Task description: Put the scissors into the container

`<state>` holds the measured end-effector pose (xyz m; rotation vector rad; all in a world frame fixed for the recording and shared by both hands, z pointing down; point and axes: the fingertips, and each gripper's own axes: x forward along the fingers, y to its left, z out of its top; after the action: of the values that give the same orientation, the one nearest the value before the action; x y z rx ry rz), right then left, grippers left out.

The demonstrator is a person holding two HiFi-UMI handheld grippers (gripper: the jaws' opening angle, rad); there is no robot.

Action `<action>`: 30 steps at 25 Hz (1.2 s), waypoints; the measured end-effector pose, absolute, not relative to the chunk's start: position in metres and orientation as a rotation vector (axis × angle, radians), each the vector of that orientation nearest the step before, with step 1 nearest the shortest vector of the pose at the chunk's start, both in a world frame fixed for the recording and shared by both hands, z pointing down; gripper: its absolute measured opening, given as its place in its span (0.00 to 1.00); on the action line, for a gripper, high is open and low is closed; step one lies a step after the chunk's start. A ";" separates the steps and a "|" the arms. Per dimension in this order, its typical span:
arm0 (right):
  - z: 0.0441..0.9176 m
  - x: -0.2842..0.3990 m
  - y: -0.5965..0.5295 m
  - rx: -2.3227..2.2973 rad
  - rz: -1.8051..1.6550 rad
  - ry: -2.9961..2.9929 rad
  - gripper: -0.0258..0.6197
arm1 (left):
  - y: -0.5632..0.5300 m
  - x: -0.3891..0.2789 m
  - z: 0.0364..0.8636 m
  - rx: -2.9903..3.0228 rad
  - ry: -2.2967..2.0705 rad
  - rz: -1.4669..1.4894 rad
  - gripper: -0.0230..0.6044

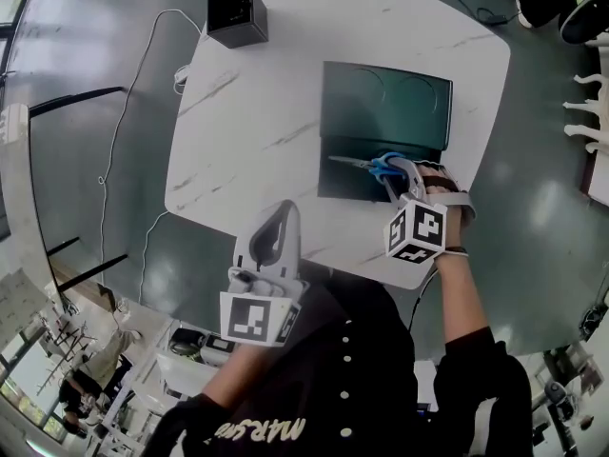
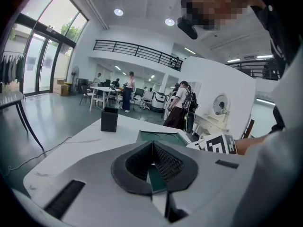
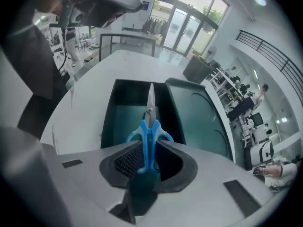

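Jaws: R gripper (image 3: 147, 149) clamps blue-handled steel scissors (image 3: 150, 130) | L gripper (image 2: 152, 146) closed, empty | container (image 3: 124, 119) dark-green, rectangular

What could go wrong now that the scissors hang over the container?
1. The right gripper clamps the scissors only by the blue handles, so they may tilt or slip before release.
2. The blades lie close to the container wall beside the open lid; the tip could catch there.
3. The left gripper is away from the container, so a bump may push it.
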<state>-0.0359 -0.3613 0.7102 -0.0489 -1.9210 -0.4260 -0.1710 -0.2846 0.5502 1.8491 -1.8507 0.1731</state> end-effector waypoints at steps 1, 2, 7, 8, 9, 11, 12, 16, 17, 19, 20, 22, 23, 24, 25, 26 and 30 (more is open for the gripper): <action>0.713 -0.036 -0.360 -0.072 -0.442 -1.907 0.19 | -0.283 -0.172 0.552 1.843 -1.851 0.174 0.08; 0.716 -0.036 -0.359 -0.094 -0.457 -1.894 0.19 | -0.282 -0.172 0.554 1.837 -1.852 0.174 0.08; 0.734 -0.036 -0.352 -0.204 -0.534 -1.824 0.19 | -0.277 -0.174 0.563 1.814 -1.854 0.173 0.08; 0.737 -0.036 -0.352 -0.225 -0.558 -1.806 0.19 | -0.276 -0.174 0.564 1.811 -1.854 0.173 0.08; 0.740 -0.036 -0.351 -0.245 -0.582 -1.789 0.19 | -0.275 -0.174 0.565 1.808 -1.855 0.174 0.08; 0.745 -0.036 -0.351 -0.278 -0.614 -1.768 0.19 | -0.273 -0.175 0.567 1.801 -1.858 0.174 0.08; 0.747 -0.036 -0.350 -0.292 -0.622 -1.762 0.19 | -0.272 -0.175 0.568 1.797 -1.859 0.174 0.08; 0.751 -0.039 -0.350 -0.337 -0.641 -1.747 0.19 | -0.268 -0.176 0.573 1.784 -1.861 0.175 0.08; 0.752 -0.040 -0.350 -0.345 -0.646 -1.744 0.19 | -0.268 -0.176 0.575 1.782 -1.861 0.175 0.08; 0.753 -0.041 -0.350 -0.356 -0.657 -1.736 0.19 | -0.265 -0.176 0.578 1.779 -1.859 0.176 0.08; 0.753 -0.042 -0.350 -0.358 -0.660 -1.733 0.19 | -0.264 -0.175 0.580 1.777 -1.858 0.177 0.08; 0.753 -0.042 -0.349 -0.356 -0.651 -1.734 0.19 | -0.262 -0.174 0.580 1.776 -1.858 0.177 0.08; 0.753 -0.042 -0.349 -0.354 -0.643 -1.738 0.19 | -0.262 -0.173 0.580 1.777 -1.857 0.177 0.08; 0.752 -0.041 -0.350 -0.351 -0.637 -1.741 0.19 | -0.262 -0.172 0.579 1.778 -1.857 0.176 0.08; 0.752 -0.040 -0.350 -0.348 -0.634 -1.742 0.19 | -0.262 -0.171 0.578 1.781 -1.858 0.177 0.08; 0.752 -0.040 -0.350 -0.345 -0.634 -1.743 0.19 | -0.261 -0.170 0.577 1.783 -1.858 0.177 0.08; 0.750 -0.040 -0.349 -0.318 -0.637 -1.751 0.23 | -0.259 -0.168 0.571 1.792 -1.864 0.175 0.08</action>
<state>-0.0396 -0.3491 0.7504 -0.3183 -1.7513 -0.6369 -0.1684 -0.2593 0.5714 1.7924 -1.8636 0.1754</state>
